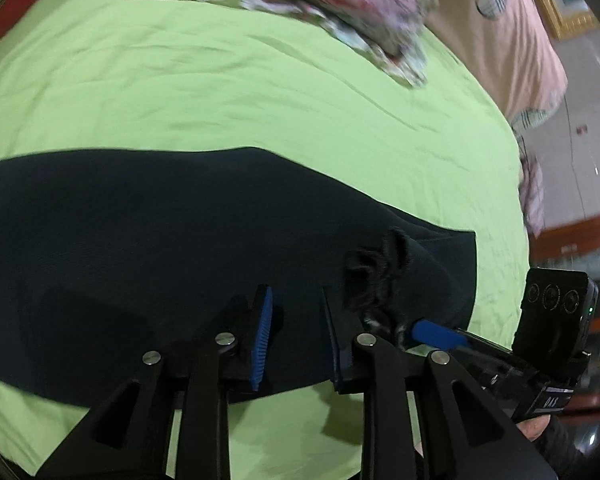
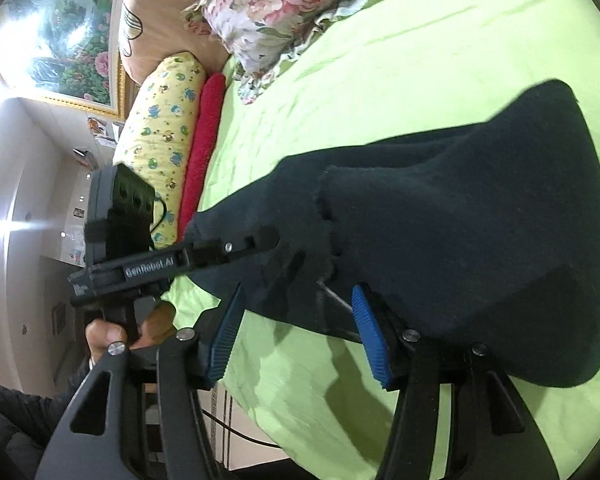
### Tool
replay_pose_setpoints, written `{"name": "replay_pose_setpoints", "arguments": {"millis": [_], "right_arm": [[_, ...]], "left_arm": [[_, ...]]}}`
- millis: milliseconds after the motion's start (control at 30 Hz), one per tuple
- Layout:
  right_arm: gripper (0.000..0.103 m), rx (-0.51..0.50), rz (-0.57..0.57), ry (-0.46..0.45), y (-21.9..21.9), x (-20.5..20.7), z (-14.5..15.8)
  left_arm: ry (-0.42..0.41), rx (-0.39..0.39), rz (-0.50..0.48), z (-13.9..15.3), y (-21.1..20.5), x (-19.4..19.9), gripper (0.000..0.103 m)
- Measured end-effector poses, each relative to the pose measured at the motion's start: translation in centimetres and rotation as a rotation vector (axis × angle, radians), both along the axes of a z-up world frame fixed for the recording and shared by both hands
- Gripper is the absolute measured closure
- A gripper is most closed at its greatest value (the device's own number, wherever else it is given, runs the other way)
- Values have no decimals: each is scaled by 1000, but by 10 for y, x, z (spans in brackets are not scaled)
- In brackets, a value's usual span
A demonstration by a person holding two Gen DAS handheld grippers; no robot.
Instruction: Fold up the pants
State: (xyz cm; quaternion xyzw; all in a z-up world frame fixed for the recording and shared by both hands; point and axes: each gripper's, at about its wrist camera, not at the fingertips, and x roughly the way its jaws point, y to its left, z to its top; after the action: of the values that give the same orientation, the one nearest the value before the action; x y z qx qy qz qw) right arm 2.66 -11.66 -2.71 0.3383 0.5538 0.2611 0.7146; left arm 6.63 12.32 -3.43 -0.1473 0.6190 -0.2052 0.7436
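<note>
Both claws hang with jaws parted and nothing pinched: the left gripper (image 1: 296, 340) and right gripper (image 2: 300, 336) sit over the near edge of the dark pants (image 1: 180, 248), blue pads clear of the cloth. Lying on the green bedsheet (image 1: 260, 100), the pants stretch lengthwise away to the left of the left gripper, their doubled-over end just beyond both. A fresh grab on that near edge looks likely; the floral bedding (image 1: 340, 4) lies well beyond.

Dark pants (image 1: 148, 248) folded on bed
</note>
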Motion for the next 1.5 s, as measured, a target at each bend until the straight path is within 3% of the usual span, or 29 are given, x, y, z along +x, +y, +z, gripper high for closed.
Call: {"name": "replay_pose_setpoints", "arguments": {"millis": [267,633,1000,1267,1500], "right_arm": [[46,1,43,-11,19,8,7],[46,-19,153,-19,60,25,16],[45,-81,300,-30,109,51,18],[45,-109,399,-58,151,76,24],[45,-137,469,-82,190,101,27]], "left_arm": [[11,-33,175,3,61,-30,70],[34,-24,339,2,115,-68,59],[50,-29,544,-7,175,-104,57],[46,-39,692,-13,218,-107,55],[35,-65,757,-17,235,-99,54]]}}
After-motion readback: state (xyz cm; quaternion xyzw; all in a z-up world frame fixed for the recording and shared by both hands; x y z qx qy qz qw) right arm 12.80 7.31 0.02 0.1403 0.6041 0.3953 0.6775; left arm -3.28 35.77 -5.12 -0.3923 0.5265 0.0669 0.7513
